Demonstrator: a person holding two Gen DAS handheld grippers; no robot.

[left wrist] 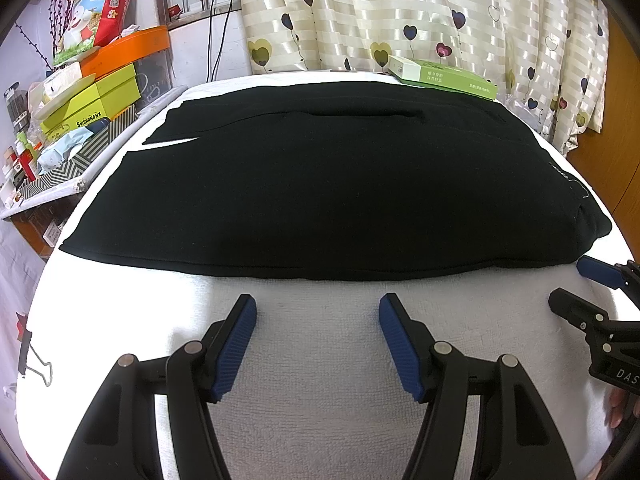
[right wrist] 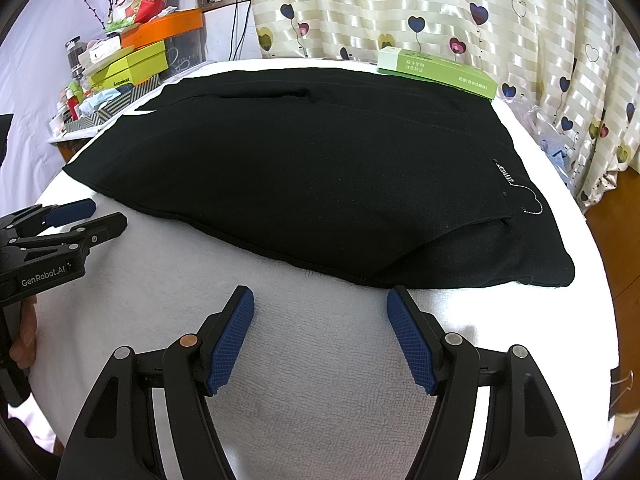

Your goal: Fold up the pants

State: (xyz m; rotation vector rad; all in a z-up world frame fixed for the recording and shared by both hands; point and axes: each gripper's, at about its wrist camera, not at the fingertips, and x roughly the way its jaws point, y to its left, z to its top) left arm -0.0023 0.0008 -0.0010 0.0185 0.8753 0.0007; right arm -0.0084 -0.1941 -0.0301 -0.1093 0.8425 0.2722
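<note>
Black pants (left wrist: pixel 320 184) lie flat across the white towel-covered table (left wrist: pixel 312 360), legs to the left, waist with small white lettering to the right. In the right wrist view the pants (right wrist: pixel 304 176) show a doubled layer at the near right corner. My left gripper (left wrist: pixel 318 308) stands open over bare towel, just short of the pants' near edge. My right gripper (right wrist: pixel 320 300) is open too, its right fingertip close to the near hem. Each gripper shows in the other's view: the right one (left wrist: pixel 576 284) at the far right, the left one (right wrist: pixel 104 216) at the far left. Nothing is held.
A green box (left wrist: pixel 444 76) sits at the table's back right, touching the pants' far edge. Stacked yellow and orange boxes (left wrist: pixel 100 92) crowd a shelf at the left. A heart-print curtain (left wrist: pixel 400 12) hangs behind. A binder clip (left wrist: pixel 32 360) grips the left table edge. A hand (right wrist: pixel 24 332) holds the left gripper.
</note>
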